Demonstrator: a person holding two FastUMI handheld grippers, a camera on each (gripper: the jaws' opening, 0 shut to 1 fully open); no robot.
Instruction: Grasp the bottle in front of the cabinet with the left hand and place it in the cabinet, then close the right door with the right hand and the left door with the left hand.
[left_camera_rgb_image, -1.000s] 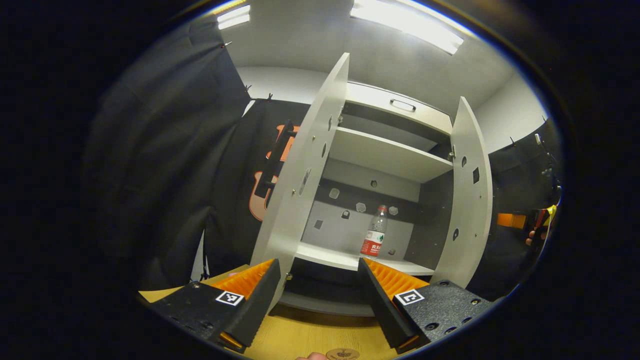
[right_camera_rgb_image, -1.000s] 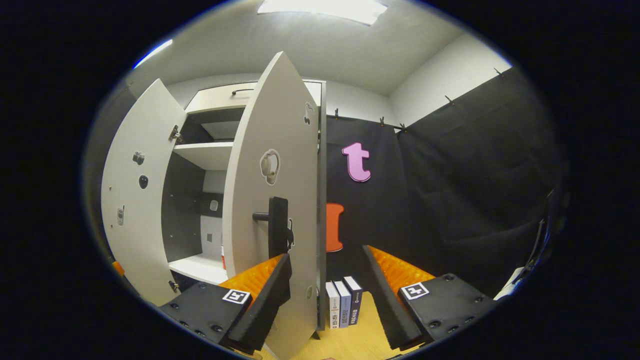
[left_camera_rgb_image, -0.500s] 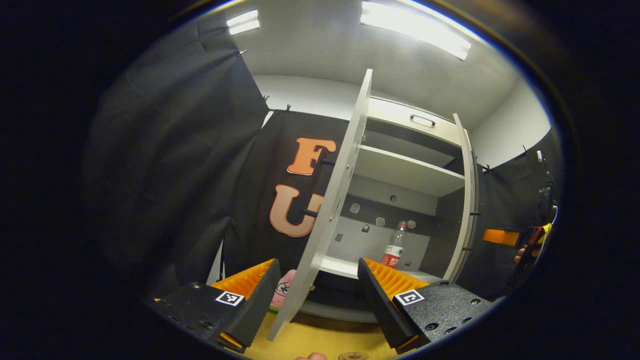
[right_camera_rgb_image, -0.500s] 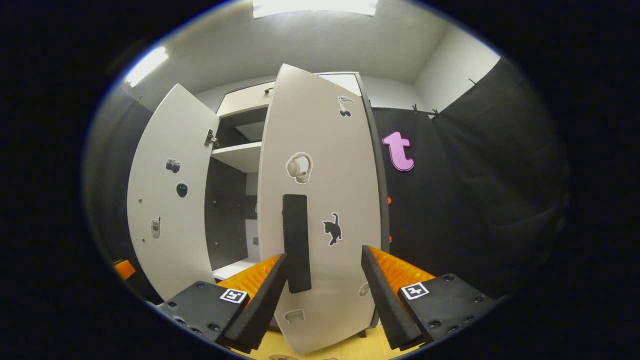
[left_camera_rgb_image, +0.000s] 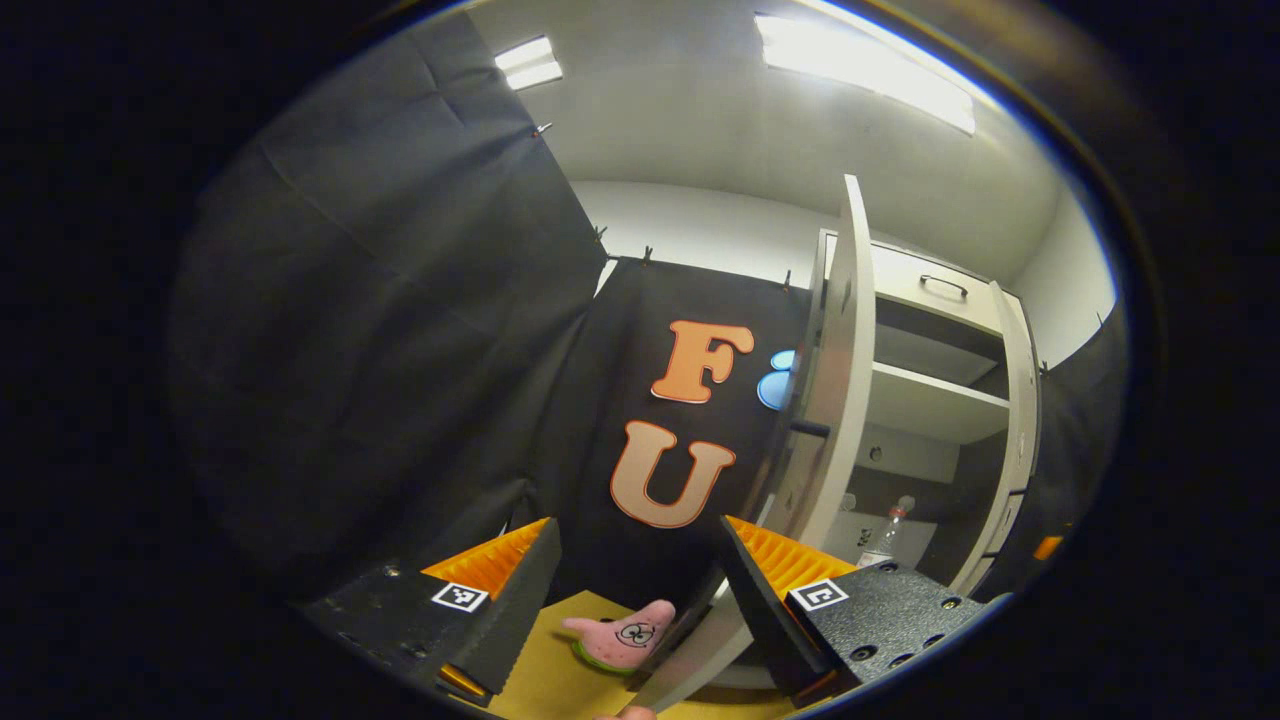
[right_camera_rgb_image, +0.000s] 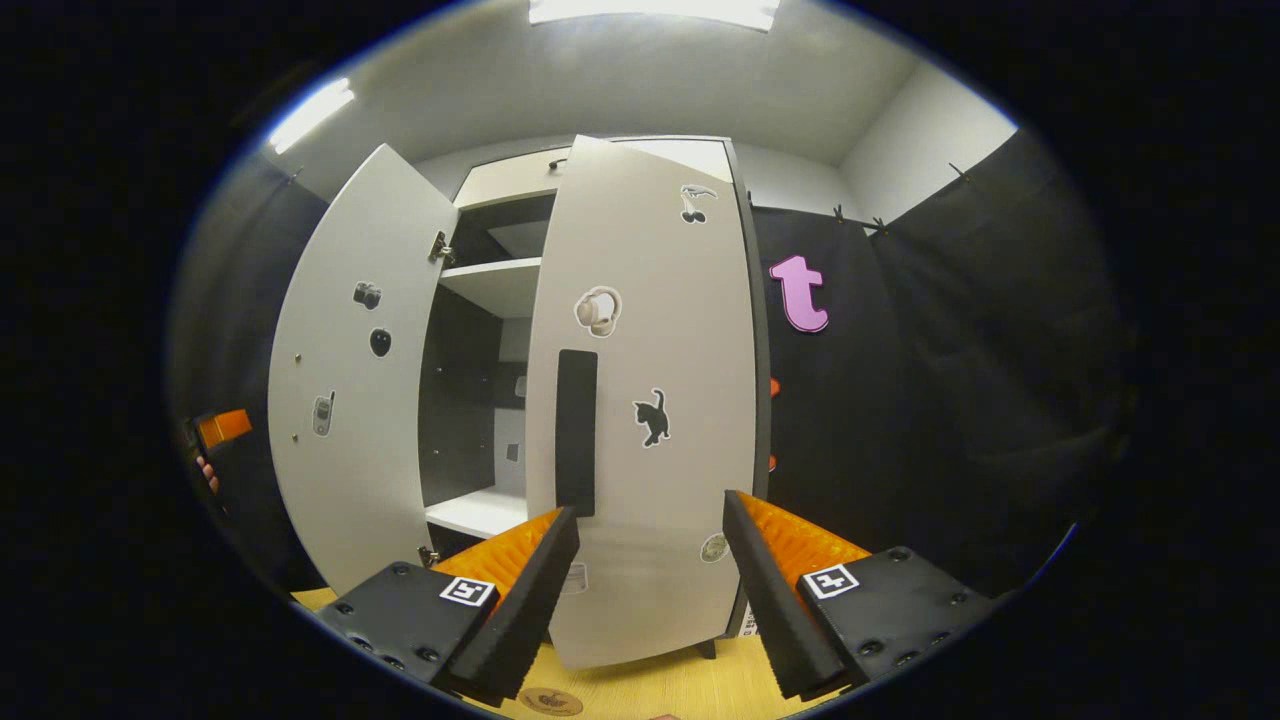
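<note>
The bottle (left_camera_rgb_image: 886, 533) stands upright on the cabinet's (left_camera_rgb_image: 940, 300) lower shelf (left_camera_rgb_image: 850, 525), beyond and to the right of the left tongs (left_camera_rgb_image: 640, 560), which are spread and hold nothing. The left door (left_camera_rgb_image: 835, 370) stands open, edge-on just past their right finger. The right tongs (right_camera_rgb_image: 650, 550), also spread and empty, face the nearly closed right door (right_camera_rgb_image: 655, 400) and its black handle (right_camera_rgb_image: 576, 430).
</note>
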